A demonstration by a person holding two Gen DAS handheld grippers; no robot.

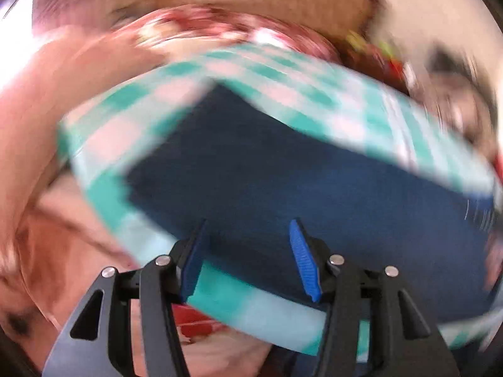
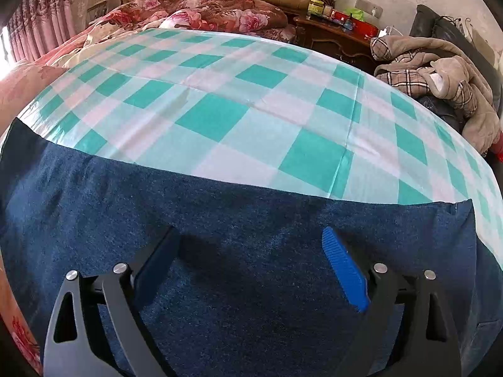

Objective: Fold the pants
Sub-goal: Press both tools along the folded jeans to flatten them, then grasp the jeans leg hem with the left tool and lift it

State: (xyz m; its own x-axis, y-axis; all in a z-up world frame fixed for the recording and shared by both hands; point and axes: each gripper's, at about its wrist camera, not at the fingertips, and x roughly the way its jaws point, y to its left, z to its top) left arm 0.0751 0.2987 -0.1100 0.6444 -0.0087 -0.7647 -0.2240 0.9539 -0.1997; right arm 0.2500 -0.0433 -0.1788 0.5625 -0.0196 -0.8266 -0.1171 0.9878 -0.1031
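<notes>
I see both claws wide, holding nothing: left gripper (image 1: 250, 259) and right gripper (image 2: 251, 267) over the pants (image 2: 235, 251) on checked sheet (image 2: 220, 94).

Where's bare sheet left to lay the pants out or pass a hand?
Right wrist view: the checked sheet is bare between the pants edge and the floral quilt. Crowded at right by the heaped plaid blanket. Both the right gripper and left gripper are open.
</notes>
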